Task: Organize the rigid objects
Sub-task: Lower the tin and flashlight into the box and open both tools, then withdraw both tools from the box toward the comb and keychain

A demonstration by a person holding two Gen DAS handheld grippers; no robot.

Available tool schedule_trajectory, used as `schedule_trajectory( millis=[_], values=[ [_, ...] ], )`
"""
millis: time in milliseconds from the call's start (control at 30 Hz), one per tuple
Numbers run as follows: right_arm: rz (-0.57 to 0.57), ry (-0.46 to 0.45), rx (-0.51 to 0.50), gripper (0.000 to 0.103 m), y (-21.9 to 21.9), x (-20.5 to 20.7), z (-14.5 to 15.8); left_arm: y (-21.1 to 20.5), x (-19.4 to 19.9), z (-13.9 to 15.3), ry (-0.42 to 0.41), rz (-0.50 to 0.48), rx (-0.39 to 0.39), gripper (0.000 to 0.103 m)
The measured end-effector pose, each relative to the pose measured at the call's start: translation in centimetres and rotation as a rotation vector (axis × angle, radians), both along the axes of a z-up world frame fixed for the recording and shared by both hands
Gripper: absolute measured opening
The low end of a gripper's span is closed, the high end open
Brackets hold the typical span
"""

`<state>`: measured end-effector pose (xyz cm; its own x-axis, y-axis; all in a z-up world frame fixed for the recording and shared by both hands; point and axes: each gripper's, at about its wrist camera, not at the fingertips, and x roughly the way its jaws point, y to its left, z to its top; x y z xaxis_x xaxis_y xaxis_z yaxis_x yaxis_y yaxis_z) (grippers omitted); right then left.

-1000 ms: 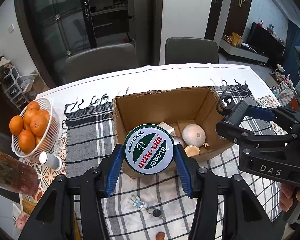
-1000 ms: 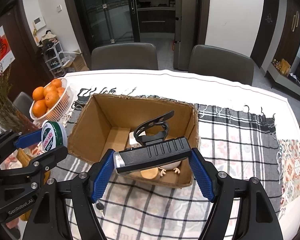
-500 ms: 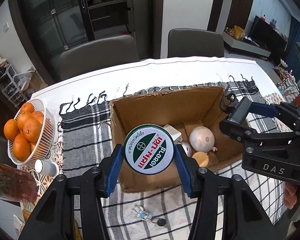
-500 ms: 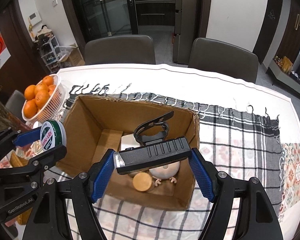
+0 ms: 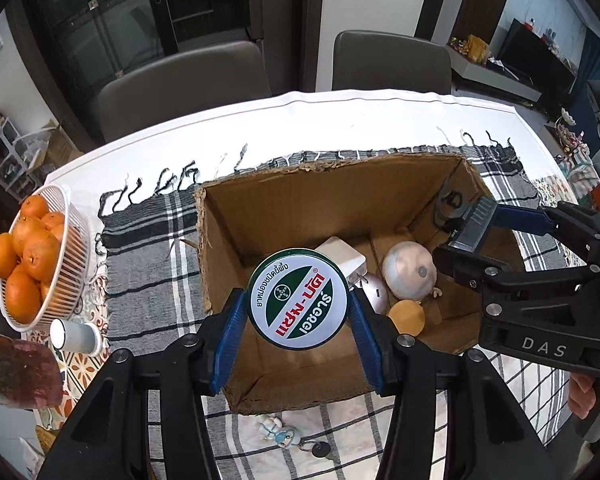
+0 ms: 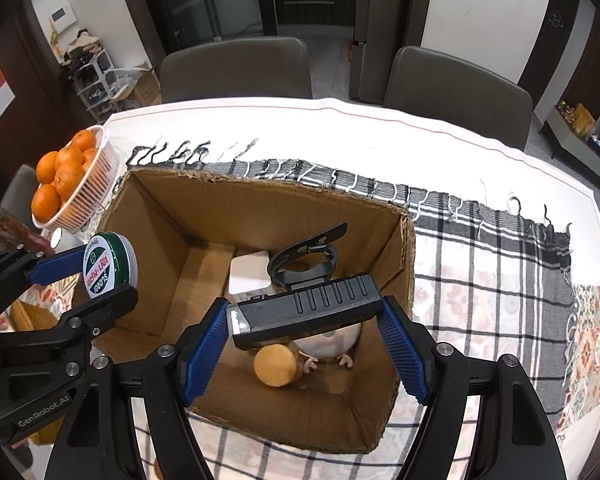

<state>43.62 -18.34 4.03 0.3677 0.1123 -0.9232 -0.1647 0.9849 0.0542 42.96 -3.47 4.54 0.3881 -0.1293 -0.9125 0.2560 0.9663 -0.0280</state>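
My left gripper (image 5: 297,312) is shut on a round green-and-white tin (image 5: 297,298) and holds it above the near-left part of the open cardboard box (image 5: 284,208). The tin also shows in the right wrist view (image 6: 109,266). My right gripper (image 6: 305,322) is shut on a black bike light with a strap mount (image 6: 306,310), held over the box (image 6: 396,264); it also shows in the left wrist view (image 5: 472,224). Inside the box lie a white charger (image 5: 340,254), a round white figurine (image 5: 408,270) and a wooden disc (image 6: 275,366).
A white basket of oranges (image 5: 32,252) stands at the table's left, with a small white cup (image 5: 74,334) beside it. A small figurine keychain (image 5: 284,436) lies on the checked cloth (image 6: 492,264) in front of the box. Two grey chairs stand behind the table.
Both grippers have moved forward and over the box with their objects still held. The box's inside now shows more fully.
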Motion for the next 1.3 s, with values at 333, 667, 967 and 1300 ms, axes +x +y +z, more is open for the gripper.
schedule_trajectory(
  millis=[333,667,967,1300],
  values=[
    [-0.017,0.032,0.01,0.075,-0.2,0.1,-0.3,0.0,-0.4,0.3,-0.02,0.019,0.002,0.062],
    [-0.049,-0.025,0.009,0.076,-0.4,-2.6,1.5,0.6,-3.5,2.3,-0.094,0.016,0.01,0.062],
    [-0.039,-0.093,0.02,0.076,1.1,-5.8,3.5,2.2,-6.7,3.4,-0.126,0.024,-0.01,0.062],
    [0.014,-0.131,0.047,0.075,3.4,-9.2,4.2,3.9,-10.4,3.5,-0.138,0.029,-0.015,0.062]
  ],
)
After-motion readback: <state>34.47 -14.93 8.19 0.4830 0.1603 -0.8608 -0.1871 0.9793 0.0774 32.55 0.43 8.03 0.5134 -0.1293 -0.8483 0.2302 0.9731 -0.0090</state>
